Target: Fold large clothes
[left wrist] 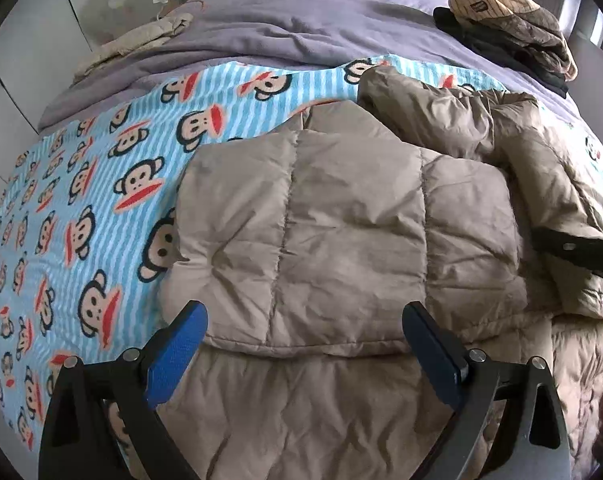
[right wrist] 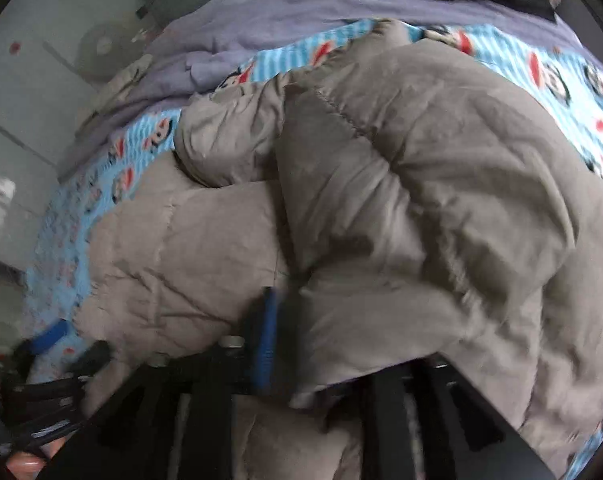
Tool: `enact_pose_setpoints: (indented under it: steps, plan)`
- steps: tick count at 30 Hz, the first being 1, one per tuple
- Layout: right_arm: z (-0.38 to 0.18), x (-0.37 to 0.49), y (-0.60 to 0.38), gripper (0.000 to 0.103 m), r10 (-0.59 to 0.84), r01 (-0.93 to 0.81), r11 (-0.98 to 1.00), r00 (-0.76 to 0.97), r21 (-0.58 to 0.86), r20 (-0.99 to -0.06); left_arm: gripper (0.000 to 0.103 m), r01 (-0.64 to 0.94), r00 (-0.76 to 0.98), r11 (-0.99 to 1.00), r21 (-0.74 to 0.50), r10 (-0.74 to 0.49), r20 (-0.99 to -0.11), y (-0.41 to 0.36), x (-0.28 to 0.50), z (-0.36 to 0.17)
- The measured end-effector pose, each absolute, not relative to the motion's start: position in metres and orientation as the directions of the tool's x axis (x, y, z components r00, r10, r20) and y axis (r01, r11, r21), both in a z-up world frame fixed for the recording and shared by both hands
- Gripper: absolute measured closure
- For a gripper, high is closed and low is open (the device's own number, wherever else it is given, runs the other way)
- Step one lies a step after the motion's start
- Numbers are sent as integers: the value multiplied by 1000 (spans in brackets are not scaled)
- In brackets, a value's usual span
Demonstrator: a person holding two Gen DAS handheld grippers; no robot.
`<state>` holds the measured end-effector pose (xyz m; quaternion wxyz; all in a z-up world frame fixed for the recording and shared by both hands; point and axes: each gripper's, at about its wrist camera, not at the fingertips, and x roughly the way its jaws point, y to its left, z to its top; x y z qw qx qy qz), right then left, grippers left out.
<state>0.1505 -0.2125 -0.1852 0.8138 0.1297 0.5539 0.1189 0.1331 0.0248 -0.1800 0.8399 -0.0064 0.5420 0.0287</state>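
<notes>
Left wrist view: the left gripper [left wrist: 303, 334] holds its blue-padded fingers [left wrist: 177, 354] wide apart and empty above the puffy taupe quilted down jacket [left wrist: 341, 220]; the right gripper's fingers [right wrist: 263, 344] are half buried under a jacket fold, grip unclear; the jacket lies partly folded on a blue striped monkey-print blanket [left wrist: 101, 184] on the bed.

Both tongs angled steeply down

Left tongs [left wrist: 303, 344] spread wide, blue pads [left wrist: 177, 354] with nothing between them. Right tongs [right wrist: 325, 340] are blurry – only one blue pad [right wrist: 263, 344] shows, the other is hidden, so can't say how far apart they are.
</notes>
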Motion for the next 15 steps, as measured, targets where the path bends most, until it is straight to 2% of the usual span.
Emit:
enact_pose_setpoints:
  steps: [2,6,7,9,12,15]
  plan:
    - [-175,141,-228,38,357,8,920,394,392,-847,4,-57,418,998,-6,19,-908,25,134,-178]
    - [-162,125,-284,37,341,220,833,519,508,-784,4,-54,430,996,-76,-45,-902,30,137,-176]
    - [-162,126,-294,40,322,258,817,537,515,-780,5,-56,430,994,-89,-56,-901,32,138,-176]
    - [-162,133,-303,91,305,285,806,550,518,-778,5,-62,436,990,-128,-89,-896,39,140,-174]
    - [-149,146,-285,92,334,183,837,575,515,-747,4,-72,455,974,-216,-160,-876,54,141,-168]
    - [-133,145,-234,92,393,-30,891,553,453,-735,5,-79,477,931,-357,-279,-833,77,144,-161]
